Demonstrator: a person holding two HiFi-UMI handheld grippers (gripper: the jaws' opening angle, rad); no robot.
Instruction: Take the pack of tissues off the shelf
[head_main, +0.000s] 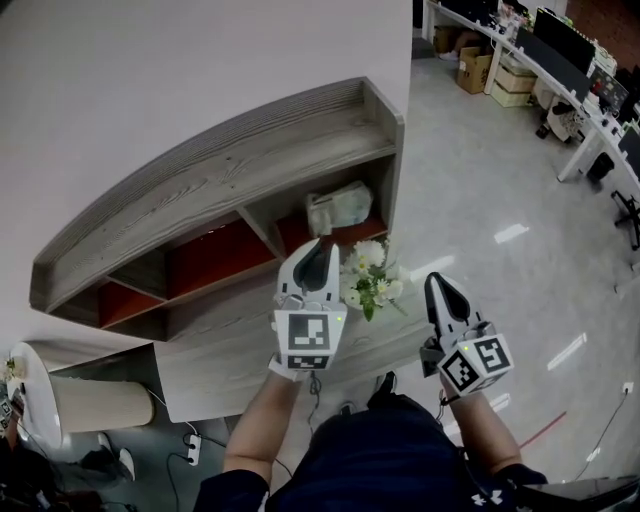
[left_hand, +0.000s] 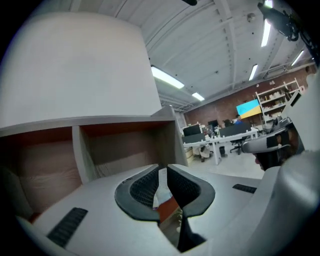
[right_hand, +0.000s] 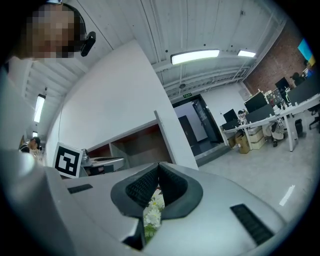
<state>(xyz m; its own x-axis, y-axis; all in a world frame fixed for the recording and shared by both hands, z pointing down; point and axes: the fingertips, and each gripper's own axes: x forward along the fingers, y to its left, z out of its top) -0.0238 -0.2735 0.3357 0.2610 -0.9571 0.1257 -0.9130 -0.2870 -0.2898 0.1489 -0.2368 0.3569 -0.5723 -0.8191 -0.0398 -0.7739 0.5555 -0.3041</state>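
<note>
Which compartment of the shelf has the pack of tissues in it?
The rightmost compartment, beside the end wall, holds the pack of tissues; the other two show only red backing.

A grey wood-grain shelf unit (head_main: 230, 170) stands against the white wall, its open compartments backed in red (three can be made out). The pack of tissues (head_main: 340, 208) lies in the rightmost compartment, near its right side wall. On the wider ledge (head_main: 215, 350) below, nearer, stands a bunch of white flowers (head_main: 370, 275).
</note>
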